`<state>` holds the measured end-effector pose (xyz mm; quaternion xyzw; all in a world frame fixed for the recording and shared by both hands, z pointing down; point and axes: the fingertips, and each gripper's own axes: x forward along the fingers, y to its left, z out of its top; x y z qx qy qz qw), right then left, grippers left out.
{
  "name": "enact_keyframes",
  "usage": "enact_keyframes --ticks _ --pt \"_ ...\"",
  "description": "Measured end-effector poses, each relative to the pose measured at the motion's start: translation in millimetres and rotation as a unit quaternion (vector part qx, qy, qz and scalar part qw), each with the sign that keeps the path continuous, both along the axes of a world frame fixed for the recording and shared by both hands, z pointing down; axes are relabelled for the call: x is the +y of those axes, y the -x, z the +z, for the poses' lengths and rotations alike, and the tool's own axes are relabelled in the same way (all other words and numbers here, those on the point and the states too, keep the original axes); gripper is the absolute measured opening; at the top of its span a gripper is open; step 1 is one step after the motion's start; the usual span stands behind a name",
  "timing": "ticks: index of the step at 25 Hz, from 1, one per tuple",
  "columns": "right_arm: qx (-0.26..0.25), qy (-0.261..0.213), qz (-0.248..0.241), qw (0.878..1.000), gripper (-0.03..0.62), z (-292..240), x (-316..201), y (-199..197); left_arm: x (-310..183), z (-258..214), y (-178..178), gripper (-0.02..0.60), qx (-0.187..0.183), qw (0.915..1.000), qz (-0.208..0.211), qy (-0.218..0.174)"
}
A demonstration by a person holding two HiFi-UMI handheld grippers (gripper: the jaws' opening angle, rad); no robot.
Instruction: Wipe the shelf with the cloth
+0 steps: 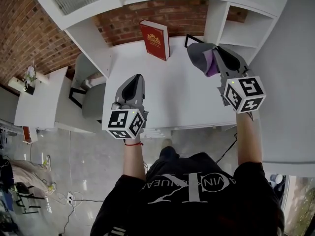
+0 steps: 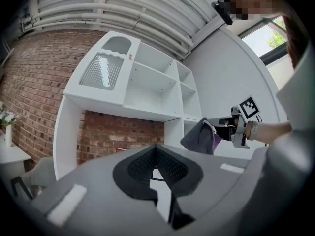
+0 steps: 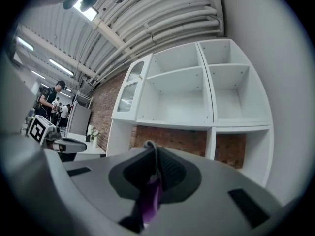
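Where white shelf meets brick wall, right jaws pinch cloth; left jaws shut.

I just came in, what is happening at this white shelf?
A person stands at a white shelf unit with a gripper in each hand. The right gripper is shut on a grey and purple cloth, held over the right rear of the lower surface. The left gripper is shut and empty, nearer the front edge. A red book stands upright at the back. Wiping does not seem to have started.
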<state>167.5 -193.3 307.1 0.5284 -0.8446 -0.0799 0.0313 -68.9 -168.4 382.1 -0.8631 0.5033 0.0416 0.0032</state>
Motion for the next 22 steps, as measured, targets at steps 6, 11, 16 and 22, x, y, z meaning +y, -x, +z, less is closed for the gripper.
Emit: enact_keyframes --ticks 6,11,16,22 --pt "-0.025 0.021 -0.007 0.999 0.029 34 27 -5 22 9 0 0.011 0.001 1.0 -0.008 0.003" --pt "-0.037 0.033 -0.012 0.999 0.029 49 44 -6 38 12 4 0.011 -0.004 0.9998 -0.02 0.004" --pt "-0.046 0.033 -0.012 0.998 0.029 53 56 -11 51 12 4 0.011 -0.004 0.9996 -0.028 0.002" --pt "-0.045 0.029 -0.01 0.999 0.029 56 69 -11 63 8 9 0.011 -0.005 0.9993 -0.037 -0.003"
